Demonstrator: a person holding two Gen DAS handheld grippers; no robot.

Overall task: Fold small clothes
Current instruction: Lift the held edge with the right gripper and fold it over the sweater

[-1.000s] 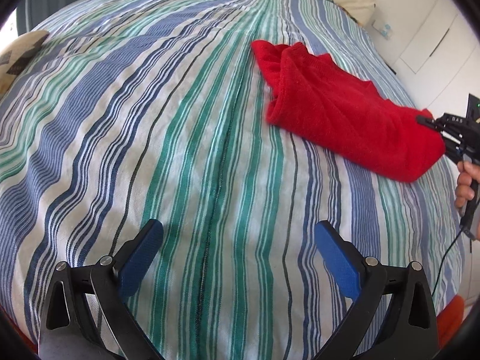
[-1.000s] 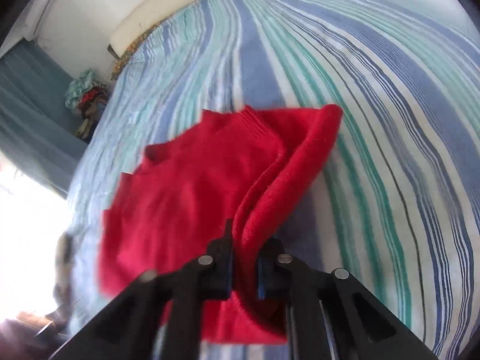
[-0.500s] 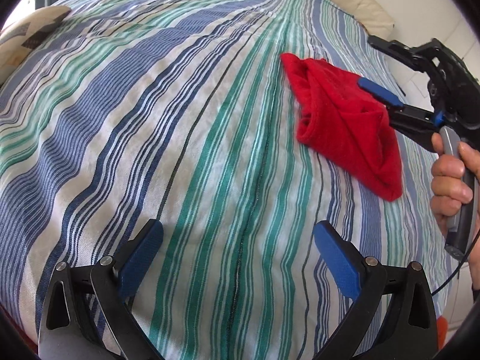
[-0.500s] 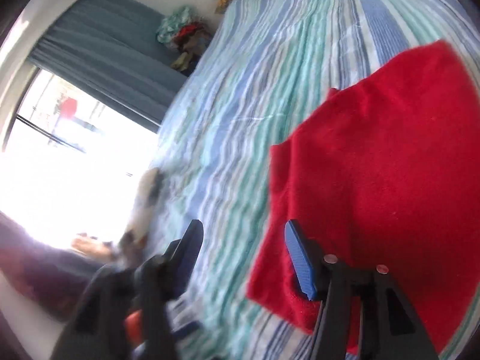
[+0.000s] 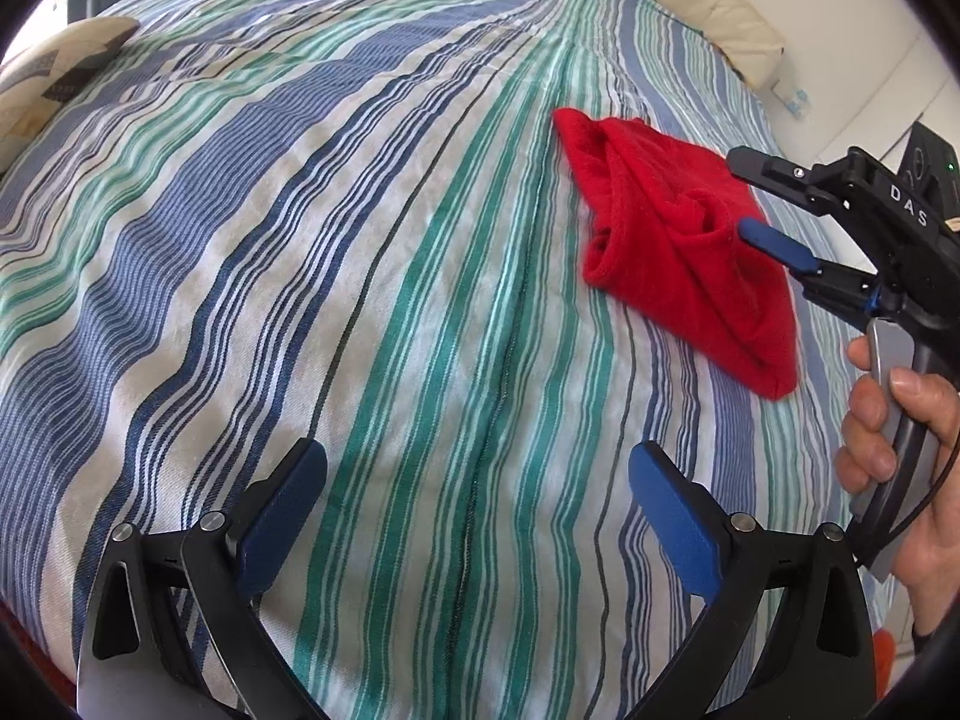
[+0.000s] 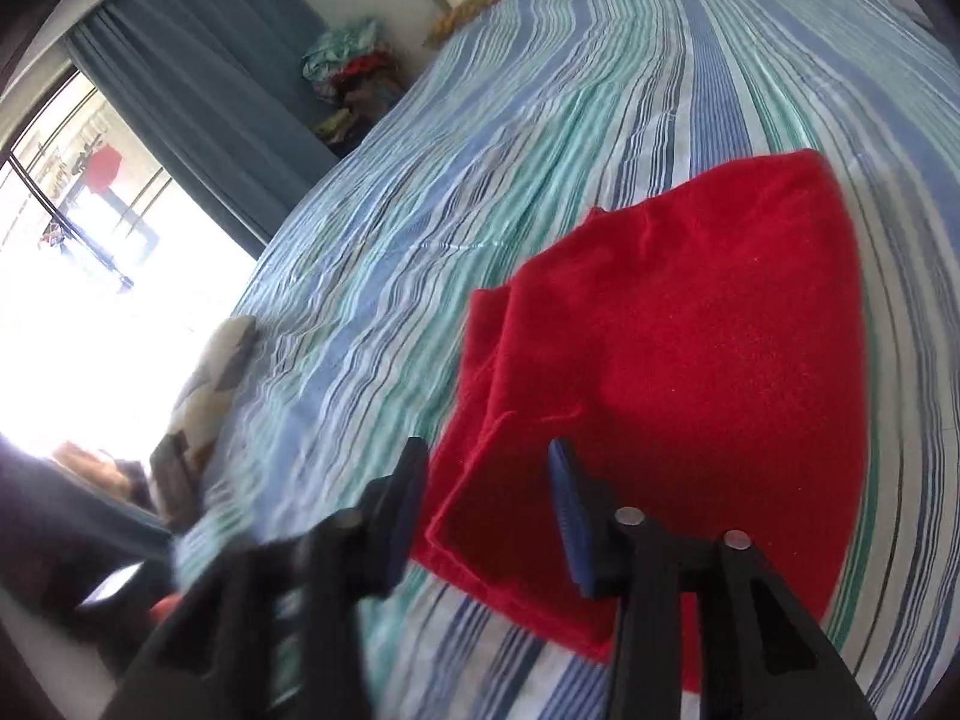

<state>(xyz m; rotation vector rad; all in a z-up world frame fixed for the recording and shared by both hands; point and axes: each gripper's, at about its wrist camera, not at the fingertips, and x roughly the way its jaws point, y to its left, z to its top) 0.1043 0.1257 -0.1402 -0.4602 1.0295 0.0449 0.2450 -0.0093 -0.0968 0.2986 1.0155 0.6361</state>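
Released since the earlier frame: right gripper (image 6: 486, 516), then clamped on the red cloth (image 5: 678, 252), has let go, its jaws now opening with nothing pressed between them, though the cloth's near corner lies under the gap. Cloth folded over on itself, resting on the striped bed (image 5: 360, 300), right of centre in the left wrist view, well apart from the left gripper (image 5: 474, 516). Left gripper wide, empty, hovering above bare sheet. One fold looks done (edges lumpy, not squared). Step in hand, by my read: release after the fold. Next likely calls for a fresh grip on an edge, or flattening.
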